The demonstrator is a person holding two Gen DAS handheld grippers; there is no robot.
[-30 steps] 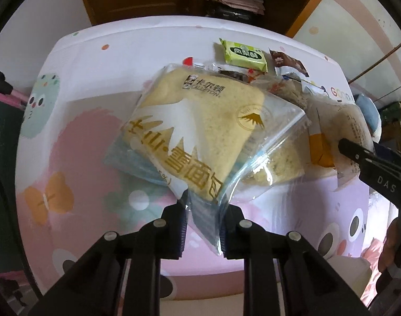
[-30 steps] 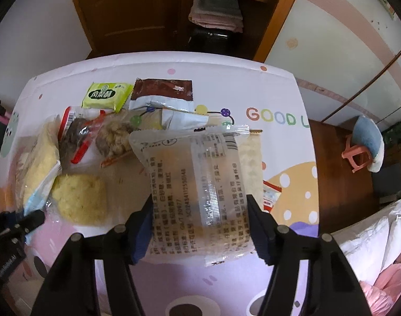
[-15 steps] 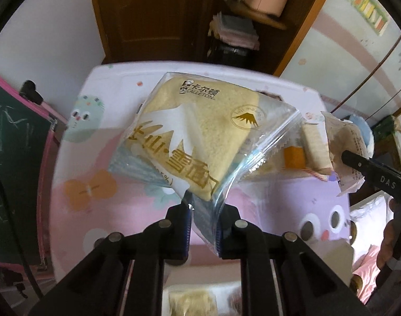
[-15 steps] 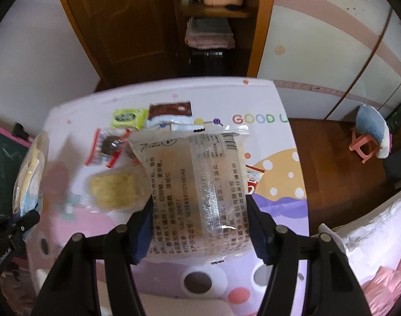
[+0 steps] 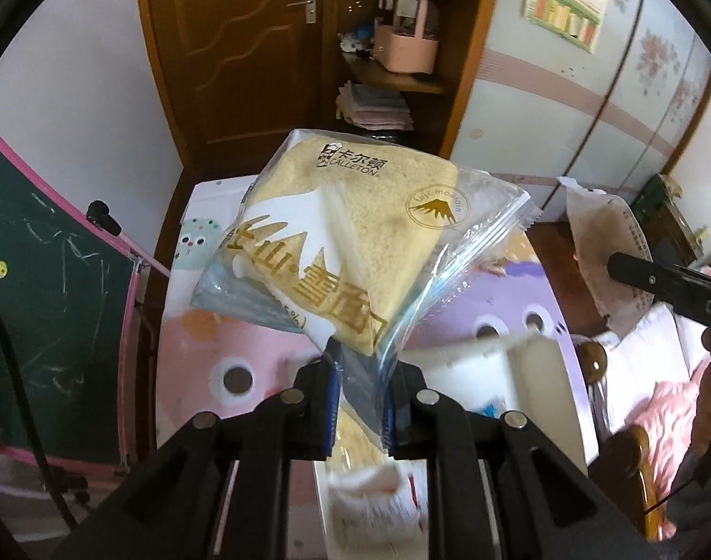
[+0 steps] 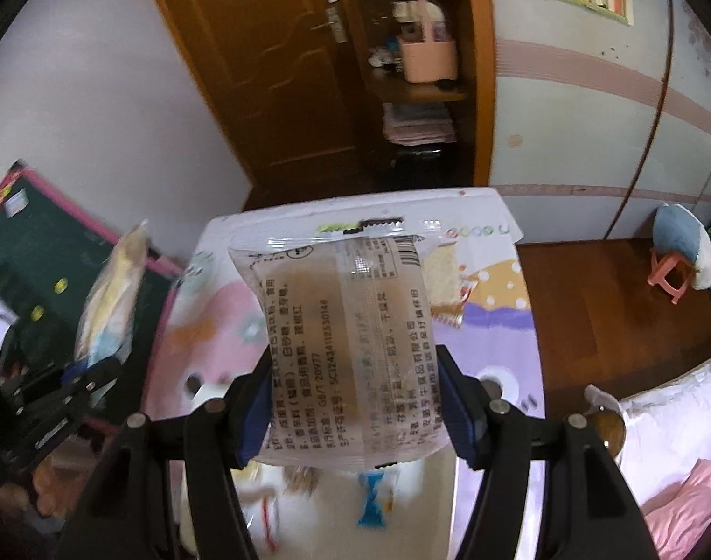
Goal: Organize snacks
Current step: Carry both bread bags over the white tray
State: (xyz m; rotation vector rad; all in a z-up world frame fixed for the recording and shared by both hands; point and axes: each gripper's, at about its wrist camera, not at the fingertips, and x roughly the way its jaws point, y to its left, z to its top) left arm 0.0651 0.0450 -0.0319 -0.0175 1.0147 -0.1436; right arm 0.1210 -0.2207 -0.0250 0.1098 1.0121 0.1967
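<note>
I'm holding both packs aloft, well above the table (image 5: 206, 280). Left gripper (image 5: 360, 401) is pinching the corner seal of the Calleton cake pack (image 5: 355, 242), fingers nearly closed with only film between them. Right gripper (image 6: 355, 401) is spread wide and clamping the clear-wrapped pastry pack (image 6: 346, 340) across its lower width, printed back facing me.

Handling, my read: both are feeling light and soft. The cake pack is puffy and crushable, and its film looks slick, so the flat seal is the right place to be gripping (squeezing the body would be denting the sponge). It's hanging off one corner though, so I'm expecting it to swing and possibly creep out if I'm moving fast. The pastry pack is being held across the body, which is more secure, but the product is likely taking some squeeze.

Versus one second back: both grippers are now much higher and pulled toward me. The table with the remaining snacks is looking far smaller, the room's door and shelves are filling the upper view, and a white bin (image 5: 533, 373) (blurred, holding some wrapped items) is now showing below both grippers. Grips on both packs are looking unchanged.
</note>
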